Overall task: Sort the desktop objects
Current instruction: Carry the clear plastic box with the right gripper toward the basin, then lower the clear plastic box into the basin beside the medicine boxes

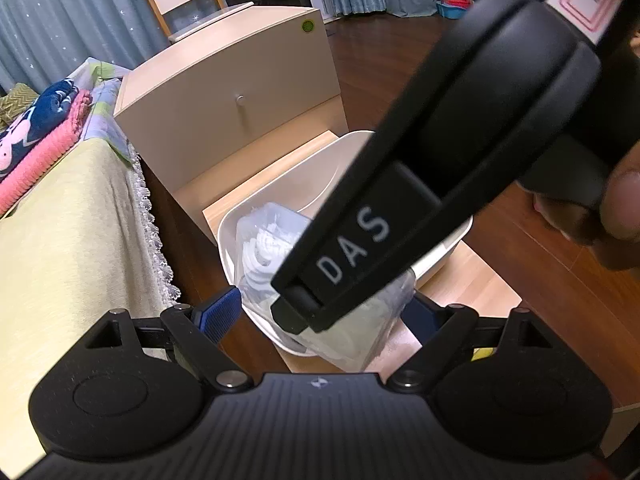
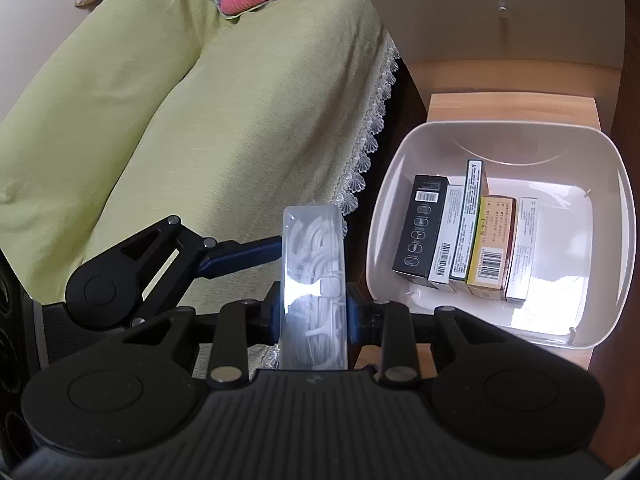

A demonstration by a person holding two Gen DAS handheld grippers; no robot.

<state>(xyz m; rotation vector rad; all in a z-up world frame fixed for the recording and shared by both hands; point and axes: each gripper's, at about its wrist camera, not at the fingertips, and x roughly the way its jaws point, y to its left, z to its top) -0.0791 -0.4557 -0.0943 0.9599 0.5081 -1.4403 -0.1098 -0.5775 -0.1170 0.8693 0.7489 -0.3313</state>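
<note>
A clear plastic box of white floss picks [image 2: 314, 280] stands upright with my right gripper [image 2: 314, 308] shut on its lower part. In the left wrist view the same floss box [image 1: 260, 252] hangs over the near left corner of a white bin [image 1: 360, 152]. The black right gripper [image 1: 296, 304], marked DAS, crosses in front of it. My left gripper [image 1: 320, 316] is open, its blue pads [image 1: 220, 312] wide on either side of the box. One left finger [image 2: 240, 256] reaches the box's left side; I cannot tell whether they touch. The bin [image 2: 400, 168] holds several small cartons [image 2: 464, 236] standing in a row.
The bin rests on a light wooden stand [image 2: 512, 108] in front of a beige cabinet [image 1: 240, 80] with a knob. A yellow-green cover with a lace edge [image 2: 200, 120] lies to the left, folded pink and navy cloths [image 1: 44, 128] on it. A hand [image 1: 624, 208] is at right.
</note>
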